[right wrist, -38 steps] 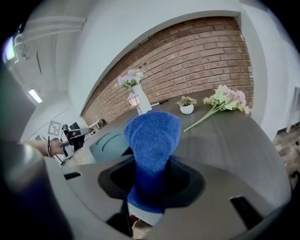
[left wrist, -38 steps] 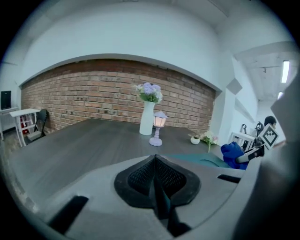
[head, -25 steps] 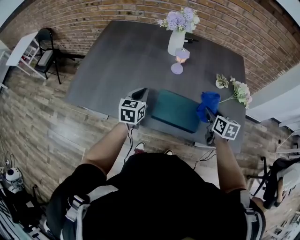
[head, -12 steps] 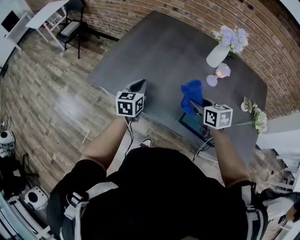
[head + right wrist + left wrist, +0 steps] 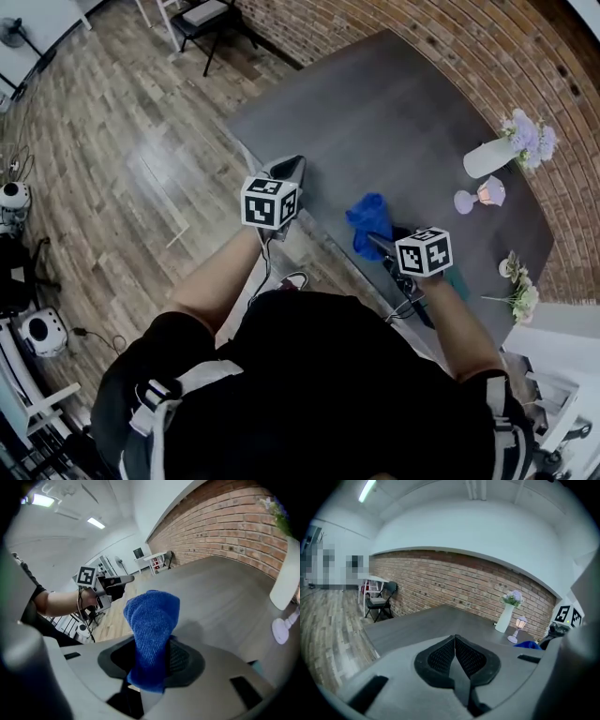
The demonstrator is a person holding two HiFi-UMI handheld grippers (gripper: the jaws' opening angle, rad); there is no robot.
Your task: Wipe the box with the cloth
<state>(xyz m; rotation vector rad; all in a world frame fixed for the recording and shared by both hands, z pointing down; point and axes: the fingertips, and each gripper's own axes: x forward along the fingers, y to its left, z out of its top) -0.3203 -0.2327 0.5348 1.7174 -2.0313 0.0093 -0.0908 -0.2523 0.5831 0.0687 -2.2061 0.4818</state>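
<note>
My right gripper [image 5: 377, 240] is shut on a blue cloth [image 5: 368, 217], which bunches up out of the jaws above the dark grey table [image 5: 375, 103]. In the right gripper view the blue cloth [image 5: 152, 620] stands between the pads of that right gripper [image 5: 153, 660]. The teal box [image 5: 457, 283] is mostly hidden under my right forearm; a teal corner of the box [image 5: 255, 664] shows at the lower right. My left gripper [image 5: 291, 169] is shut on nothing, over the table's near edge. The left gripper [image 5: 455, 652] shows its pads pressed together.
A white vase of purple flowers [image 5: 489, 157] and a small lamp [image 5: 480, 195] stand at the table's far right. A small flower pot [image 5: 514, 268] sits nearer me. A folding chair [image 5: 211, 14] stands on the wooden floor beyond the table.
My right gripper has carried the cloth leftward from the box's right end to beyond its left end. The head view has swung round. The left gripper stays at the table's edge.
</note>
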